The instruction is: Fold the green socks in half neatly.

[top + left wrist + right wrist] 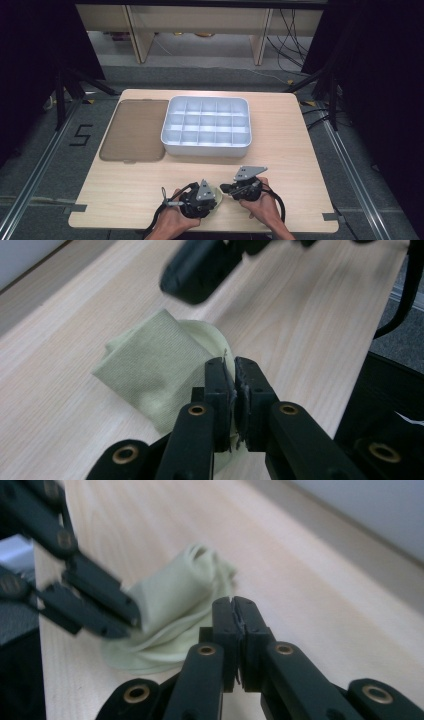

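A pale yellow-green cloth [219, 196] lies folded and bunched on the wooden table near its front edge, between my two grippers. My left gripper [234, 371] has its jaws pressed together on a thin edge of the cloth [150, 365], whose bulk lies just beyond the tips. In the right gripper view, that left gripper [131, 617] pinches the near corner of the cloth [175, 597]. My right gripper [234, 611] is shut with nothing between its jaws, its tips just short of the cloth. In the high view, the left gripper [212, 200] and right gripper [225, 190] point at each other.
A white tray [205, 145] divided into several compartments sits at the table's middle back. A flat brownish lid [135, 131] lies to its left. The table's front edge [200, 230] runs just under the person's hands.
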Motion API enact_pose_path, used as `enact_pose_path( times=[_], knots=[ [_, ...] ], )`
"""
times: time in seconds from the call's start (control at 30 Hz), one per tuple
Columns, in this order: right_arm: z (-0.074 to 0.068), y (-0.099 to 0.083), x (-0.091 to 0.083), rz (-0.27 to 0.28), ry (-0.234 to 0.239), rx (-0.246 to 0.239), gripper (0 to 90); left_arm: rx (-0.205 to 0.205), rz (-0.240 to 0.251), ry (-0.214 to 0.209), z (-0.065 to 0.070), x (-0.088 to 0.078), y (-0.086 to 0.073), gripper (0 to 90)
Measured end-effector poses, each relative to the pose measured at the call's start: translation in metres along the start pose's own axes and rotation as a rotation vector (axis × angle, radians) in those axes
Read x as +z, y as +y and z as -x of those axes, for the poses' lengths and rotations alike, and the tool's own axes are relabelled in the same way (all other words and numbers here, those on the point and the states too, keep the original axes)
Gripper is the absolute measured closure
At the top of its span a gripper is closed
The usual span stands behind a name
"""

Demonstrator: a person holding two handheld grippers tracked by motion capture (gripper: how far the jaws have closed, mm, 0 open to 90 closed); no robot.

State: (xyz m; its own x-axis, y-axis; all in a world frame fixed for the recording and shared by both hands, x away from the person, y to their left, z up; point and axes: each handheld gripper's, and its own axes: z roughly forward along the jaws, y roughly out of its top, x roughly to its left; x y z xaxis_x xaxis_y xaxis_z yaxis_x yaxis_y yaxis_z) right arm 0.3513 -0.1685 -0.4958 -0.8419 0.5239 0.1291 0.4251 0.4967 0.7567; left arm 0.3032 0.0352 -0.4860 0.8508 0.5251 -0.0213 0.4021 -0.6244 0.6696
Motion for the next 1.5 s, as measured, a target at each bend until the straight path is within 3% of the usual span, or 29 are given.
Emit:
enact_pose_path(
  times=[0.1,0.13,0.2,0.23,0.3,0.33,0.37,0.4,0.5,0.63,0.77,0.83,0.87,0.93,0.97,1.0,1.03,1.1,1.17,1.23,1.3,1.37,1.47,1.5],
  knots=[
    [0.005,0.001,-0.009,0.038,-0.006,0.015,88.9,0.019,-0.024,-0.016,0.001,0.004,0.002,84.1],
    [0.006,0.001,-0.012,0.046,-0.002,0.023,88.9,0.008,-0.029,-0.016,0.001,0.006,0.001,83.8],
    [0.004,0.003,-0.017,0.067,0.019,0.029,88.9,0.016,-0.028,-0.020,0.000,0.007,0.000,83.8],
    [0.004,0.003,-0.017,0.067,0.019,0.029,88.9,-0.008,-0.014,-0.032,0.000,0.009,-0.002,83.8],
    [-0.003,0.006,-0.020,0.069,0.038,0.030,88.9,0.009,-0.016,-0.025,-0.001,0.008,-0.001,83.9],
    [-0.005,0.008,-0.020,0.070,0.044,0.020,88.9,-0.006,-0.021,-0.014,0.001,0.008,-0.001,83.9],
    [-0.007,0.011,-0.019,0.072,0.048,-0.003,88.9,0.007,-0.018,-0.008,0.001,0.008,-0.001,83.8],
    [-0.010,0.013,-0.015,0.060,0.053,-0.022,88.9,0.007,-0.019,-0.014,0.001,0.008,-0.001,83.8],
    [-0.013,0.014,-0.013,0.056,0.058,-0.014,88.9,-0.020,-0.015,-0.021,0.001,0.009,-0.002,83.9],
    [-0.016,0.017,-0.006,0.043,0.068,-0.033,88.9,-0.017,-0.022,-0.010,0.000,0.009,-0.002,83.7],
    [-0.018,0.020,0.007,0.015,0.097,-0.029,88.2,-0.029,-0.004,-0.028,0.001,0.009,-0.003,83.5],
    [-0.018,0.020,0.009,0.018,0.099,-0.037,88.2,-0.028,-0.002,-0.028,0.001,0.009,-0.003,83.4],
    [-0.019,0.020,0.011,0.010,0.106,-0.043,88.2,-0.004,-0.014,-0.023,0.000,0.008,-0.002,83.4],
    [-0.019,0.019,0.017,-0.019,0.083,-0.068,88.6,-0.013,-0.007,-0.020,0.000,0.009,-0.002,83.1],
    [-0.019,0.016,0.020,-0.046,0.063,-0.046,88.8,-0.023,0.000,-0.024,0.001,0.009,-0.003,82.8],
    [-0.014,0.014,0.023,-0.050,0.065,-0.053,89.2,-0.019,-0.014,-0.011,0.001,0.009,-0.003,82.5],
    [-0.011,0.012,0.025,-0.041,0.078,-0.014,89.9,0.001,-0.015,-0.009,0.001,0.008,-0.002,82.2],
    [-0.009,0.012,0.025,-0.044,0.085,-0.002,90.0,0.004,-0.015,-0.008,0.001,0.008,-0.002,81.8],
    [-0.009,0.012,0.026,-0.046,0.079,-0.021,90.0,-0.027,-0.003,-0.019,0.001,0.008,-0.003,81.2],
    [-0.009,0.012,0.026,-0.045,0.081,-0.021,90.0,-0.021,0.005,-0.024,0.000,0.007,-0.003,80.0],
    [-0.009,0.011,0.026,-0.042,0.080,-0.016,90.0,-0.047,0.027,-0.041,0.002,0.004,-0.005,78.1],
    [-0.010,0.011,0.025,-0.045,0.082,-0.015,90.0,-0.068,0.068,-0.064,0.000,-0.010,-0.006,77.0],
    [-0.010,0.011,0.025,-0.046,0.081,-0.020,90.0,-0.068,0.086,-0.056,-0.005,-0.021,-0.007,78.4],
    [-0.010,0.011,0.025,-0.046,0.081,-0.020,90.0,-0.084,0.100,-0.051,-0.007,-0.025,-0.009,80.3]
  ],
)
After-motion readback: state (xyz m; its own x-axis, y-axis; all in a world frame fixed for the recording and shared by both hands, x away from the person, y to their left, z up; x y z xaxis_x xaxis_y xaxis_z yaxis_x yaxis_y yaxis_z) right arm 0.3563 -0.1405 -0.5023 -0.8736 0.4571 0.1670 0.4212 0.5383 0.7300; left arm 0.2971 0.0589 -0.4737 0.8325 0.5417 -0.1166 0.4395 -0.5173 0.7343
